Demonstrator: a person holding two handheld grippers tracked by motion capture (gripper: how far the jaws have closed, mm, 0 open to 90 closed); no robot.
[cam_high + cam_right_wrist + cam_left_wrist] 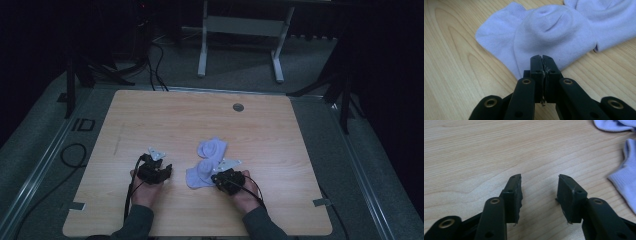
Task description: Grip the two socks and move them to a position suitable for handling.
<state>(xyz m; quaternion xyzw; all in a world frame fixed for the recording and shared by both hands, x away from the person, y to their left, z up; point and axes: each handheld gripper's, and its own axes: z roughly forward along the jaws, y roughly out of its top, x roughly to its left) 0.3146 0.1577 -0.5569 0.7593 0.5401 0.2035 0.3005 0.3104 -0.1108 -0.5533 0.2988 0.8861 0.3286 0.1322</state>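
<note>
Nearest, the right gripper [542, 58] has its jaws pressed together at the near sock's [541, 35] edge, whether pinching cloth I cannot tell, the left gripper [539, 186] gapes empty over the table [474, 157]; farther lies the second sock [212, 148]; soft, light, limp, best pinched at a cuff

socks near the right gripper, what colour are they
Pale lilac-white, plain with no pattern; the socks show best in the right gripper view.
</note>
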